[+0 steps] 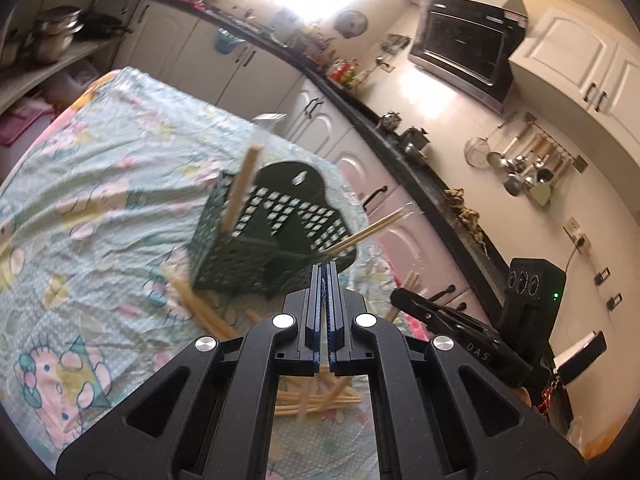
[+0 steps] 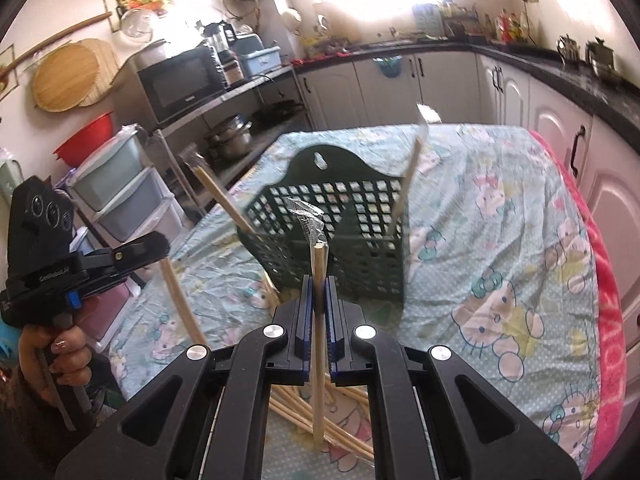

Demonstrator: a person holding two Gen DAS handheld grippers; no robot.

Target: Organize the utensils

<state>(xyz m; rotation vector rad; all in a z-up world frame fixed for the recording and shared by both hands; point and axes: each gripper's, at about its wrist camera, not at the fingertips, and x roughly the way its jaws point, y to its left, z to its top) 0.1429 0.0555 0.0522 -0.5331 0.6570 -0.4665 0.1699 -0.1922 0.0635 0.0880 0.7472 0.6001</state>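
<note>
A dark green perforated holder (image 1: pixel 256 248) (image 2: pixel 340 248) stands on the cloth-covered table with two wrapped chopsticks (image 1: pixel 244 188) (image 2: pixel 408 184) leaning in it. My left gripper (image 1: pixel 325 270) (image 2: pixel 160 245) is shut; a chopstick (image 2: pixel 182 300) (image 1: pixel 304 400) hangs below its tips, apparently pinched by the clear wrapper. My right gripper (image 2: pixel 319 280) (image 1: pixel 400 298) is shut on an upright chopstick (image 2: pixel 319 340) with crinkled wrapper above the pads. Both grippers hover in front of the holder, over a pile of loose chopsticks (image 2: pixel 296 408) (image 1: pixel 200 308).
The table (image 2: pixel 500 240) carries a pale patterned cloth with a pink towel edge (image 2: pixel 608 320) on its right. White cabinets under a dark counter (image 1: pixel 400 152) run behind. Shelves with pots (image 2: pixel 232 136), a microwave and plastic drawers (image 2: pixel 128 192) stand left. A hand (image 2: pixel 60 352) grips the left tool.
</note>
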